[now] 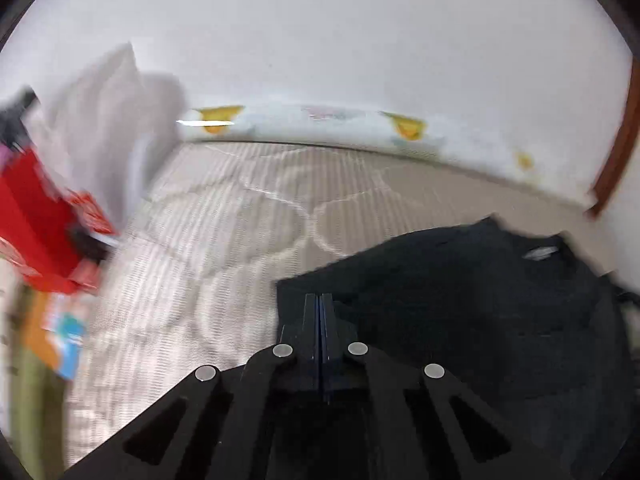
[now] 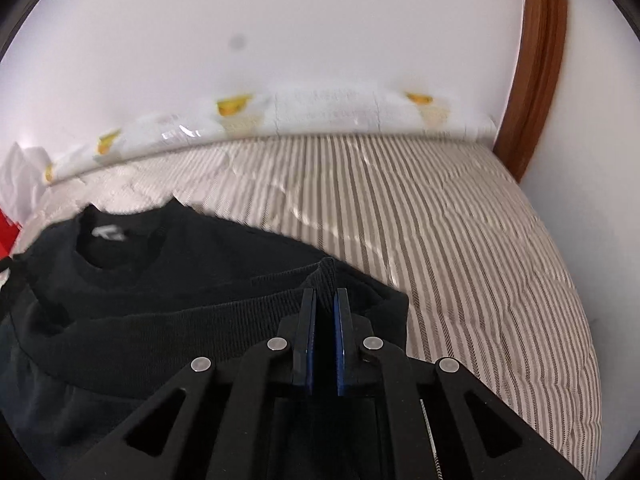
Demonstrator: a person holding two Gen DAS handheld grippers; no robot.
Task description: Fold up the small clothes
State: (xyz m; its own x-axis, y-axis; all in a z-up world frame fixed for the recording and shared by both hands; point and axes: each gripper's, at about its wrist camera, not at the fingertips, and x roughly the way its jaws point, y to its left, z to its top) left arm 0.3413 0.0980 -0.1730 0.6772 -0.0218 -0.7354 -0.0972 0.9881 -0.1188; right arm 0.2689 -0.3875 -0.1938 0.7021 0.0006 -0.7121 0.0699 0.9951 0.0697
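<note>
A black sweatshirt lies on a striped quilted bed cover, its collar with a white label toward the wall. My right gripper is shut on the sweatshirt's ribbed hem, which bunches up between the fingers and is pulled over the body. In the left wrist view the sweatshirt lies at the lower right. My left gripper has its jaws pressed together at the sweatshirt's left edge; whether cloth sits between them I cannot tell.
A white pillow with yellow prints lies along the white wall. A red package, white cloth and an orange-blue packet sit at the left. A brown wooden frame stands at the right.
</note>
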